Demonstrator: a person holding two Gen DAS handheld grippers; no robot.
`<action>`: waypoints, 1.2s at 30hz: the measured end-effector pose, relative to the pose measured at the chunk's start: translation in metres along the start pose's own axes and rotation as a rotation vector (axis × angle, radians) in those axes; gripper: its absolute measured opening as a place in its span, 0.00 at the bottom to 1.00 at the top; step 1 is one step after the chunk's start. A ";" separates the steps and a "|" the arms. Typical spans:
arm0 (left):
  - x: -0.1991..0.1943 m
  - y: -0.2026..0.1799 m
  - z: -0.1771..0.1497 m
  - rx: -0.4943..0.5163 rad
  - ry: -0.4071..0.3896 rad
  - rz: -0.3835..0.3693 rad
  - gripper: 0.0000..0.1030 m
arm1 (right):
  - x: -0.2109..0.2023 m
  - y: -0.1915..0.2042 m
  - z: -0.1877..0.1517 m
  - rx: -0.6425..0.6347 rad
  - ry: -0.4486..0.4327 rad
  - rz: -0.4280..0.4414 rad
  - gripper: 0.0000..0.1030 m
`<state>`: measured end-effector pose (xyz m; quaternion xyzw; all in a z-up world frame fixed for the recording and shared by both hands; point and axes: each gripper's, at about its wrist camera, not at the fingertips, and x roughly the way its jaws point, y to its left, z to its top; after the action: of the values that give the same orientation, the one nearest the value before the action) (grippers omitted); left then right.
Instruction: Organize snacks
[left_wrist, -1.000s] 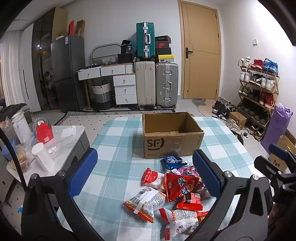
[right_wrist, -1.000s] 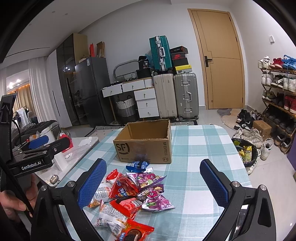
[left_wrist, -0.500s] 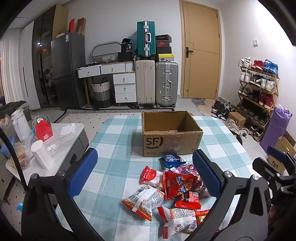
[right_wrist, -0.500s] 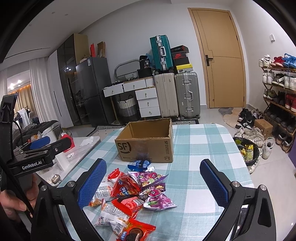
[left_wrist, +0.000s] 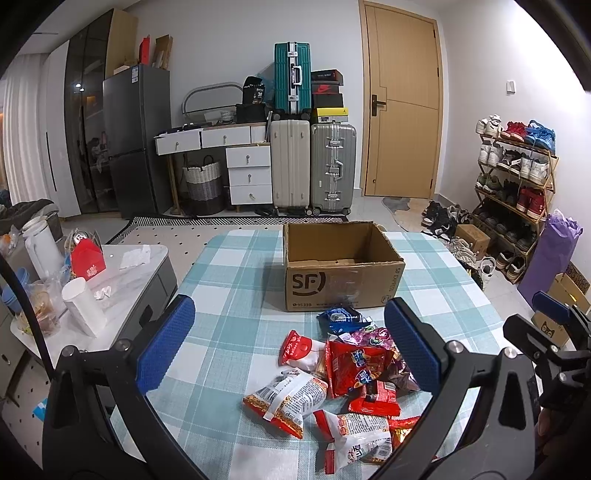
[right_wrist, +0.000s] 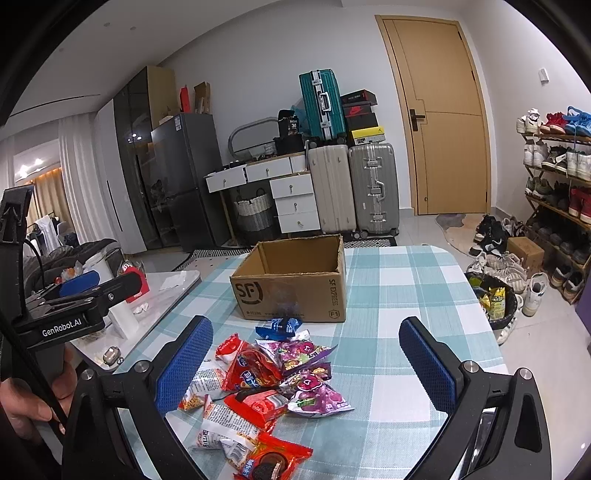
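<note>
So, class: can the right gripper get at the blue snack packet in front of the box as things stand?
Probably yes. The right gripper is open, the blue snack packet lies exposed before the cardboard box, and nothing blocks it.

Teal-checked tablecloth (left_wrist: 236, 280), brown box (left_wrist: 341, 284), red packets (left_wrist: 354, 369).

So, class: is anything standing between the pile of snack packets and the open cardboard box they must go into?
Nothing visible does. The snack pile lies on the checked tablecloth just in front of the cardboard box, whose top is open. The blue packet lies nearest the box's front wall. Both grippers, left gripper and right gripper, are open and hold nothing.
</note>
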<state>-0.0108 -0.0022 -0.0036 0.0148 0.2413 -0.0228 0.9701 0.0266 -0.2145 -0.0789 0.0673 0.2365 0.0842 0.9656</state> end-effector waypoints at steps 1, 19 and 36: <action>0.000 0.000 0.000 -0.001 0.001 0.002 0.99 | 0.000 0.000 0.000 -0.001 0.000 0.000 1.00; 0.000 -0.002 -0.004 -0.007 0.006 -0.003 0.99 | -0.001 -0.002 -0.001 0.006 0.001 -0.005 1.00; 0.008 -0.003 -0.020 -0.006 0.041 -0.044 0.99 | -0.001 -0.011 -0.005 0.014 0.020 -0.009 1.00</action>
<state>-0.0133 -0.0043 -0.0255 0.0071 0.2617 -0.0429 0.9642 0.0248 -0.2252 -0.0844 0.0721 0.2469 0.0789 0.9631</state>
